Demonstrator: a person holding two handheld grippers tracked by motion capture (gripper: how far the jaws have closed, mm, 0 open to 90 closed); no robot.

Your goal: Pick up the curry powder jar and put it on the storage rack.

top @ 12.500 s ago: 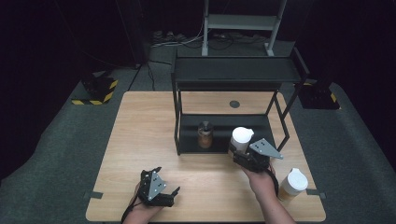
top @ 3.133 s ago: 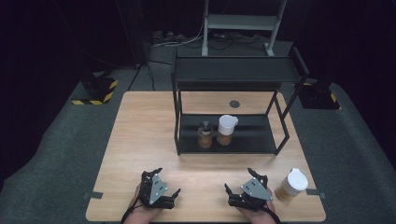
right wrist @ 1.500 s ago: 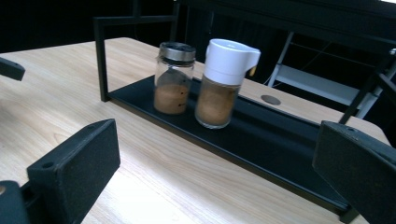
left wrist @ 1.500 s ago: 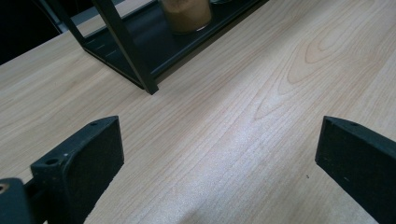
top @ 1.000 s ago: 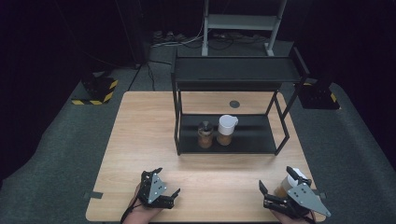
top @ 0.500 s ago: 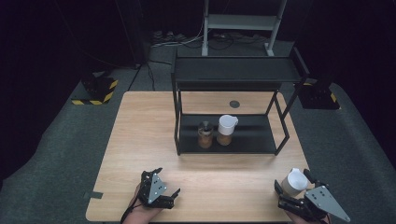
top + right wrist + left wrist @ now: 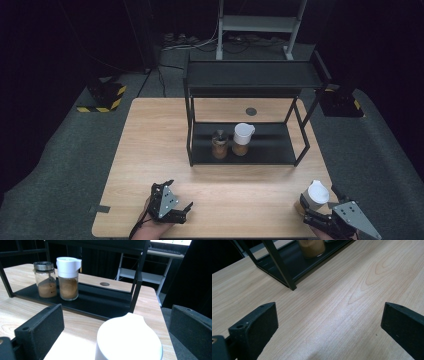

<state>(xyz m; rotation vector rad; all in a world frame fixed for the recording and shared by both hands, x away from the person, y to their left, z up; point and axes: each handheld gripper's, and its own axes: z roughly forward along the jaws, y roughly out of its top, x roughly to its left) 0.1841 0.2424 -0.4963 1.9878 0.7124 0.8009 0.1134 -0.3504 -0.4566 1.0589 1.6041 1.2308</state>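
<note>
A jar with a white lid and brown contents stands near the table's front right corner. My right gripper is open, one jaw on each side of that jar. In the right gripper view the white lid sits low between the wide-apart jaws, clear of both. My right gripper points at the black rack. On the rack's lower shelf stand a metal-lidded jar and a white-lidded jar. My left gripper rests open at the front left, and in its own view this gripper holds nothing.
The rack has a dark top shelf over the two jars. A round grommet sits in the wooden table behind it. Bare wood lies between both grippers and the rack. The table edge is just right of the front jar.
My right gripper, after leaving the white-lidded jar on the rack's shelf, has swung from the middle front to the right corner, and its jaws now straddle the jar there. The left gripper has stayed put.
</note>
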